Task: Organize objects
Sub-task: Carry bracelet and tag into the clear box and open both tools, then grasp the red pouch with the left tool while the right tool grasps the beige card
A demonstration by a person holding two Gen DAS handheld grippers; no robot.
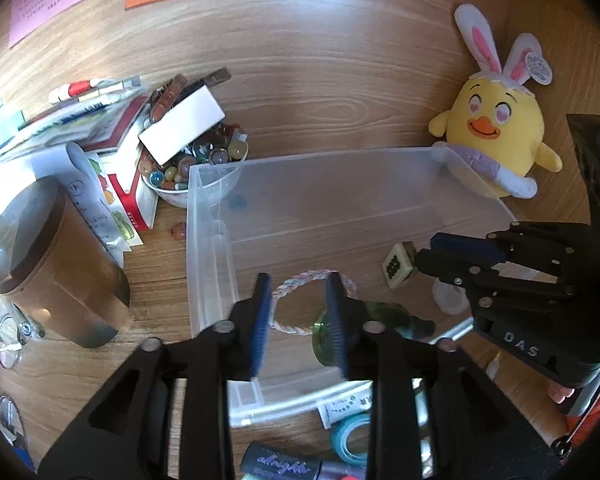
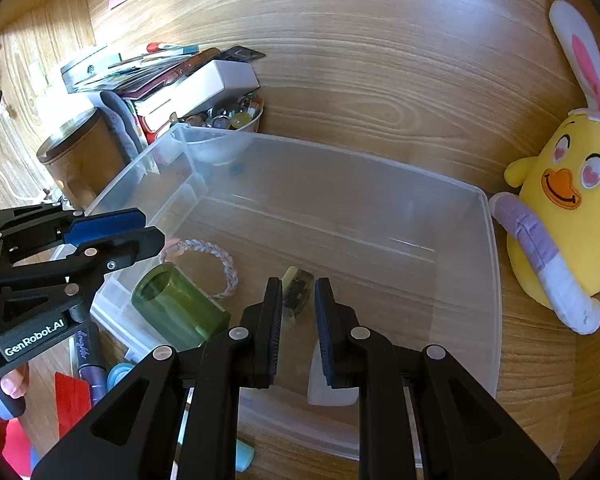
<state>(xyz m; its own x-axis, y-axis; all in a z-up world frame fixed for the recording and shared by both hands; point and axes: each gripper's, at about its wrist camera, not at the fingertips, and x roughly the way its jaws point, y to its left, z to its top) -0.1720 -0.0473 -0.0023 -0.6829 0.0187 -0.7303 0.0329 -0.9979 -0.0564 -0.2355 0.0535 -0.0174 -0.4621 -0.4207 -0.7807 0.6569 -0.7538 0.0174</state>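
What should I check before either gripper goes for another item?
1. left gripper open, nothing held: ok.
2. right gripper open, nothing held: ok.
3. Clear bin upright with free floor space: ok.
4. Green cup, braided bracelet and mahjong tile inside the bin: ok.
5. Grippers apart, not touching: ok.
6. Loose items outside the bin reachable: cannot tell.

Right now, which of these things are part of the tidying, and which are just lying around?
Part of the job:
clear plastic bin
green glass cup
braided bracelet
mahjong tile
left gripper
right gripper

Lying about:
yellow chick plush
bowl of marbles
brown canister
stack of books
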